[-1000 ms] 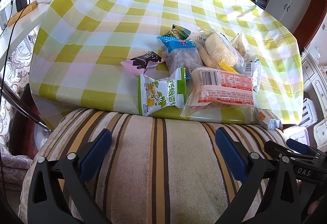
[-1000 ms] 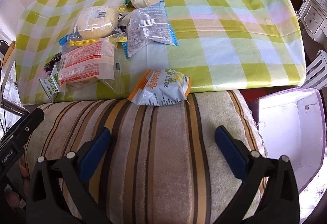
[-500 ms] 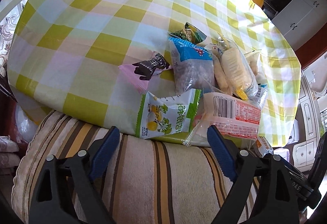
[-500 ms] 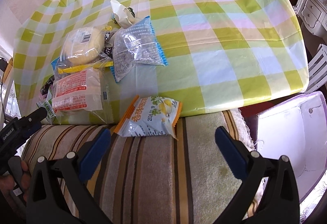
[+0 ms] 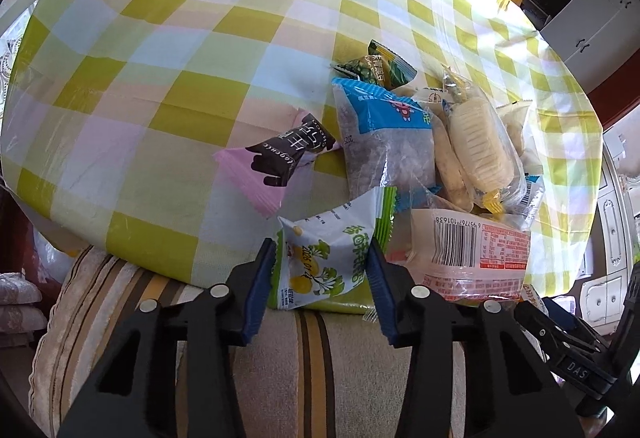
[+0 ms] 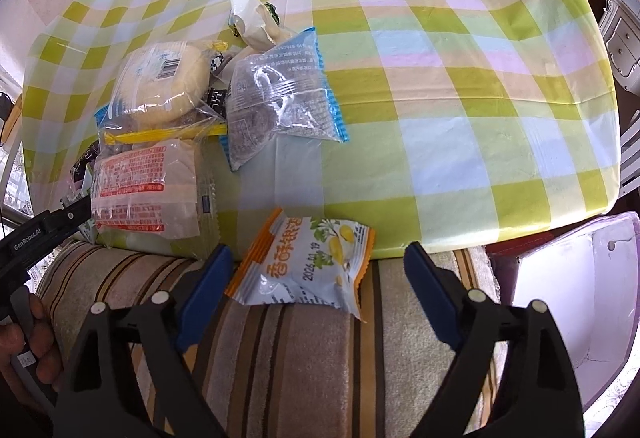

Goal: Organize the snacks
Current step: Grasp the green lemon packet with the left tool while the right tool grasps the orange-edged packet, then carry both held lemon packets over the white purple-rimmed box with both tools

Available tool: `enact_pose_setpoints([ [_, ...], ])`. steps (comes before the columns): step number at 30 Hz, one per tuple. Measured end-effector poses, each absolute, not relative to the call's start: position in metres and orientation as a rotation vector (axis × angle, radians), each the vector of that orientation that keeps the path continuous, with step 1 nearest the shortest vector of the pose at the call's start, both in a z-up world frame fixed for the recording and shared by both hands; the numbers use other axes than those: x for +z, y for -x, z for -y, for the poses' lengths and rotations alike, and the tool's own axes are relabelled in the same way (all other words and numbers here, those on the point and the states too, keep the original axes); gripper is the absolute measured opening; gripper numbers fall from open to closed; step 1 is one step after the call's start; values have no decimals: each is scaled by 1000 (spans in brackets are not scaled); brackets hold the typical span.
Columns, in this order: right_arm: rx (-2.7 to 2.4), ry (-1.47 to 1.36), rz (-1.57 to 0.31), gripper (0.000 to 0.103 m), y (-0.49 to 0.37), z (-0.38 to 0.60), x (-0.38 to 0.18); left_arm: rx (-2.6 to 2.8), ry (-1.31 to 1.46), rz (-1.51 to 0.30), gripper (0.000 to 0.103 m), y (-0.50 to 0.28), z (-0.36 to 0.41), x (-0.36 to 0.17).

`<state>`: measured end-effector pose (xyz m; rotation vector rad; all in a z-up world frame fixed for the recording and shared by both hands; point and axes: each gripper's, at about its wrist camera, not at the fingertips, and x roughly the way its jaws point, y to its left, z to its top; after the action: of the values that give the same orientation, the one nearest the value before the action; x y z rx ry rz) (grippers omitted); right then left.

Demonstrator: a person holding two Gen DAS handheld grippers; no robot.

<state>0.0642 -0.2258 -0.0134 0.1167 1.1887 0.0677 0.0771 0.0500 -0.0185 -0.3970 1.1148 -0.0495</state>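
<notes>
Snacks sit piled on the near part of the checked tablecloth (image 5: 168,86), by a striped cushion (image 5: 320,366). Left gripper (image 5: 322,260) has just been closing and its blue pads pinch the green-edged packet (image 5: 332,258) at the table's near edge, left of the red-print packet (image 5: 476,258). Right gripper (image 6: 318,270) has just been closing too but stands wide, its pads apart from the orange-edged packet (image 6: 308,266) lying between them, half on cloth, half on cushion.
</notes>
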Motion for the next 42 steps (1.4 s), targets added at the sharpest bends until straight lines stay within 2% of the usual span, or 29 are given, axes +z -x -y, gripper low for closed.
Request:
enact_pose_setpoints([
  [1, 68, -120, -1196, 67, -64, 226, -15, -50, 399, -1107, 37, -76, -50, -17],
  [2, 62, -124, -1206, 59, -64, 227, -17, -47, 397, -1103, 36, -74, -50, -15],
  [8, 72, -145, -1177, 41, -59, 231, -12, -49, 396, -1054, 34, -63, -49, -3],
  [26, 30, -177, -1064, 38, -44, 255, 26, -114, 296, -836, 34, -28, -24, 58],
  [32, -105, -204, -1043, 38, -26, 304, 40, -336, 196, -818, 34, -30, 41, 78],
  [42, -350, -284, -1075, 38, 14, 407, 24, -681, 11, -951, 34, -29, 171, 58],
])
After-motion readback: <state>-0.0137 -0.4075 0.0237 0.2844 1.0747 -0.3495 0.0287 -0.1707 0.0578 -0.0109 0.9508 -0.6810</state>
